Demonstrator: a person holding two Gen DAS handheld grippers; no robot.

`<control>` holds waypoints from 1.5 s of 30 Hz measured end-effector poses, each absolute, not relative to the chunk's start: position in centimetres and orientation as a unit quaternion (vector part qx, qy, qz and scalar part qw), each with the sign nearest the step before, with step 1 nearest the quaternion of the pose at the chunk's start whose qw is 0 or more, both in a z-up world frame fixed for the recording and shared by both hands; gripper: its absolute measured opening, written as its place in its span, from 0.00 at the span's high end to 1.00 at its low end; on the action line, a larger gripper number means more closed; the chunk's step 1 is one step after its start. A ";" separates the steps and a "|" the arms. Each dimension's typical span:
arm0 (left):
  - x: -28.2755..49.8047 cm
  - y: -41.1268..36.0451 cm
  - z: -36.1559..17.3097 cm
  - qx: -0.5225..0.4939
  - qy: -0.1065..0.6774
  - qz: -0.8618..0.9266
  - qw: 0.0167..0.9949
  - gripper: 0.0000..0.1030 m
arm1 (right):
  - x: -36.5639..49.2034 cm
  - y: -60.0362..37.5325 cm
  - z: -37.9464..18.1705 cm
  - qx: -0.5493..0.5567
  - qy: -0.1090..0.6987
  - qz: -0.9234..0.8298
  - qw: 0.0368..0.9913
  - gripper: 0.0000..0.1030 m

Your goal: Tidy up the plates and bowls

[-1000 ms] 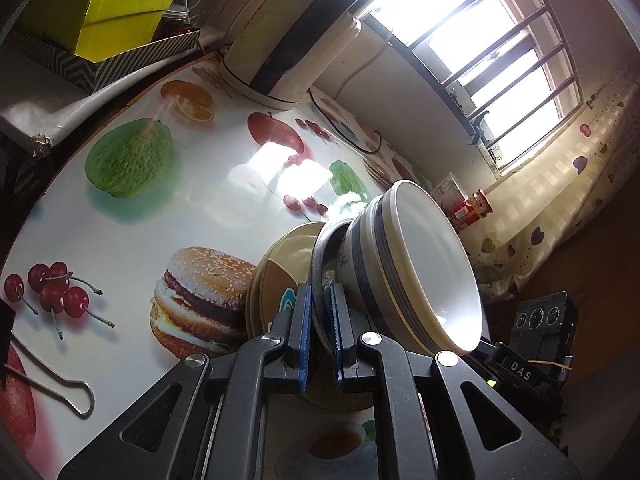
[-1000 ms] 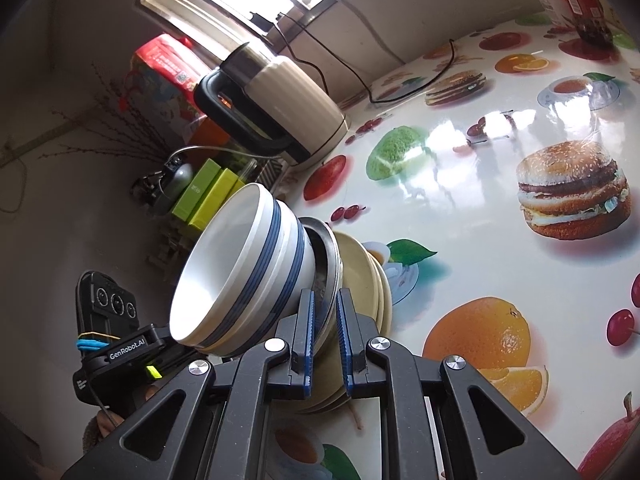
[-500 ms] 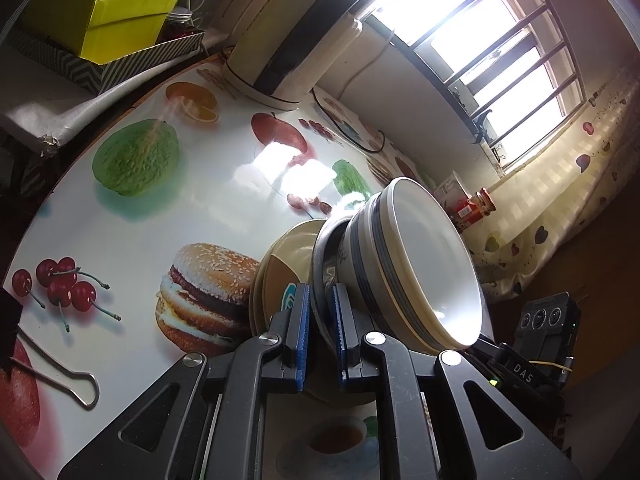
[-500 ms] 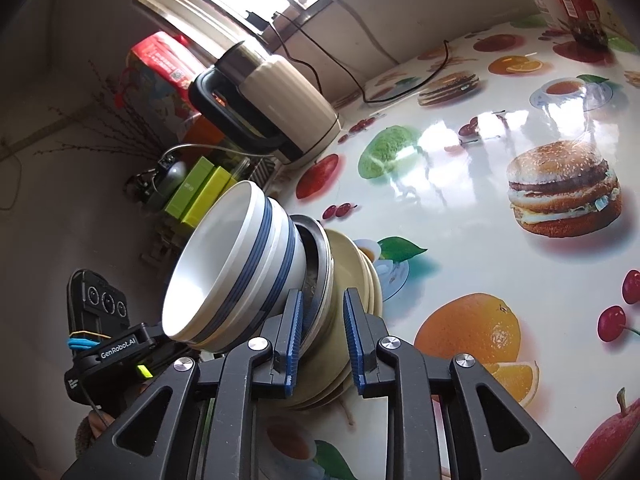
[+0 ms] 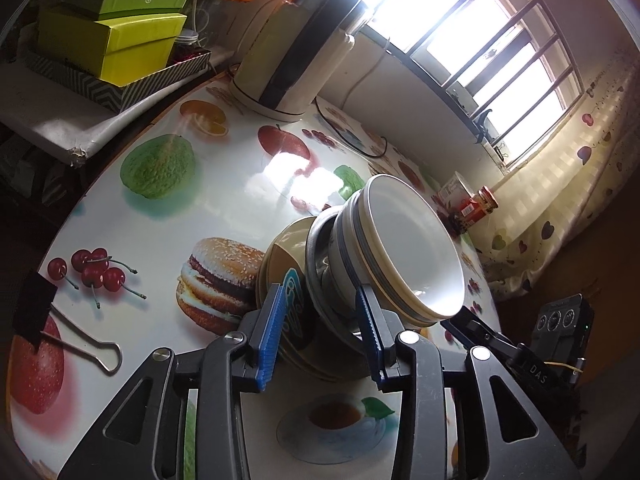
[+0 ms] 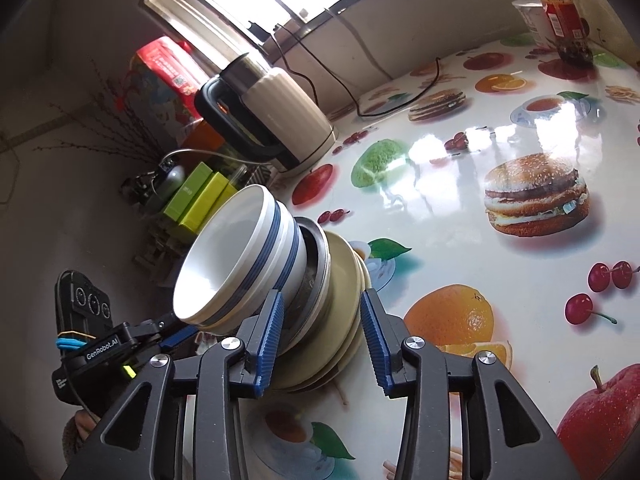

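A stack stands on the fruit-print table [image 5: 168,240] [image 6: 480,208]: beige plates [image 5: 280,248] [image 6: 344,280] at the bottom, a steel bowl [image 5: 316,264] [image 6: 316,264] on them, and white bowls with blue stripes [image 5: 408,248] [image 6: 240,264] on top. My left gripper [image 5: 320,336] is open, its fingers on either side of the stack's rim. My right gripper [image 6: 320,340] is open on the opposite side, also straddling the rim. Neither touches it visibly. Each gripper shows in the other's view [image 5: 560,344] [image 6: 88,344].
A cream electric kettle [image 5: 296,48] [image 6: 268,116] with a cord stands at the back of the table. Green boxes [image 5: 120,28] [image 6: 200,200] lie beside the table. A red jar [image 5: 480,204] [image 6: 564,20] and a binder clip [image 5: 80,340] are on the table.
Both grippers were shut on the rim of the stack one second ago. The right one opened first, then the left; both now stand wide open. The stack rests on the table.
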State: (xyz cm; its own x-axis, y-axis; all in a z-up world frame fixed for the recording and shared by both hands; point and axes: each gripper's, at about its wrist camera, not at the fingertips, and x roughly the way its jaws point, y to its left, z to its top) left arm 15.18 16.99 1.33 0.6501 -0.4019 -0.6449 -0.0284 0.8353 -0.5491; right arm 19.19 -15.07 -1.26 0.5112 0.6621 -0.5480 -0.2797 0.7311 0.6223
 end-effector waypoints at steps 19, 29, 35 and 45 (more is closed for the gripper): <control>9.7 12.7 2.4 -0.136 0.397 -0.047 0.907 0.57 | 13.4 -15.5 1.4 0.161 0.378 0.252 0.876 0.44; 7.3 9.5 0.5 -0.078 0.411 -0.016 0.908 0.57 | 10.1 -14.4 1.0 0.115 0.383 0.246 0.883 0.38; 6.7 8.7 -0.3 -0.071 0.425 -0.015 0.902 0.57 | 8.8 -13.8 0.9 0.076 0.389 0.216 0.892 0.38; 6.5 8.4 -1.9 -0.053 0.440 0.016 0.896 0.57 | 7.7 -13.1 -0.5 0.037 0.409 0.180 0.894 0.26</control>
